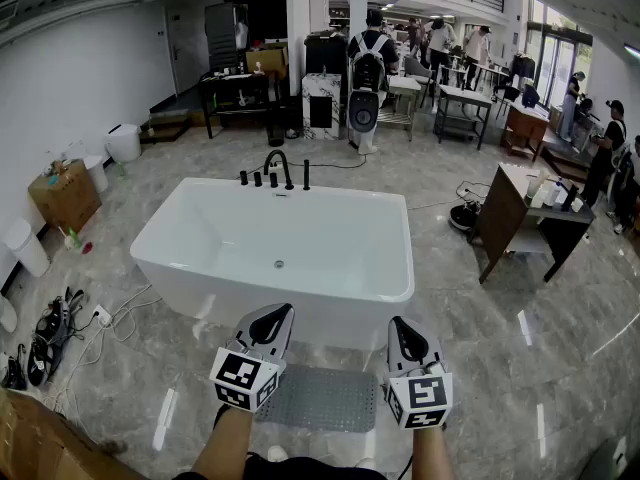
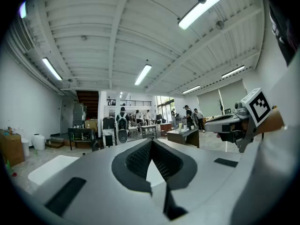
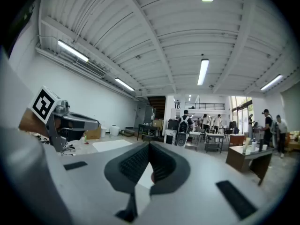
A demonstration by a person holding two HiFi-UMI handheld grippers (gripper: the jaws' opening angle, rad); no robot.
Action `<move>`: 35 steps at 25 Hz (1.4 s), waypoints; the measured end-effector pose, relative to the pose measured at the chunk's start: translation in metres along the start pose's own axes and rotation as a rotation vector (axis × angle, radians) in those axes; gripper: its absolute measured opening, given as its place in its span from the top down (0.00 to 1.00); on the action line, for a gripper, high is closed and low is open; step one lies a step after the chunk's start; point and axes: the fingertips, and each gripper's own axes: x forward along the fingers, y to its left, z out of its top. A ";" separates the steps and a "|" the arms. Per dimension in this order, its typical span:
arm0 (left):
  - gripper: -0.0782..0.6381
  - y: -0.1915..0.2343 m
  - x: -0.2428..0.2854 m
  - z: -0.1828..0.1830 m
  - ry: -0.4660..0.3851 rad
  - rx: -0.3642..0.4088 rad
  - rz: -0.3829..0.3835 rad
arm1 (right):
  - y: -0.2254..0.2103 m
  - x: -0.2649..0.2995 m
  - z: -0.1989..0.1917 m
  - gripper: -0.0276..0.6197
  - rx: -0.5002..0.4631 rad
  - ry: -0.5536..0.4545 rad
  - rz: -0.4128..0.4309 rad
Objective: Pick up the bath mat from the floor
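A grey studded bath mat (image 1: 322,398) lies flat on the marble floor in front of the white bathtub (image 1: 170,230), seen in the head view. My left gripper (image 1: 278,315) hangs over the mat's left end and my right gripper (image 1: 400,328) over its right end. Both point level toward the tub, well above the floor. In the left gripper view my left gripper (image 2: 151,142) has its jaws shut with nothing between them. The right gripper view shows my right gripper (image 3: 148,146) shut and empty too. The mat is out of sight in both gripper views.
Black taps (image 1: 275,171) stand at the tub's far rim. A wooden desk (image 1: 525,218) is at the right, cables and a power strip (image 1: 90,318) on the floor at the left. Several people (image 1: 368,43) and tables fill the back of the room.
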 end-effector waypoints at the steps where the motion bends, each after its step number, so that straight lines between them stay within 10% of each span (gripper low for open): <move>1: 0.88 0.002 0.000 0.001 -0.001 0.001 0.001 | 0.001 0.001 0.001 0.93 -0.001 0.000 0.001; 25: 0.88 0.073 -0.033 -0.025 0.024 -0.037 -0.037 | 0.059 0.018 0.008 0.92 -0.073 0.050 -0.085; 35: 0.88 0.071 0.020 -0.047 0.085 -0.043 -0.034 | 0.005 0.042 -0.026 0.92 -0.013 0.092 -0.104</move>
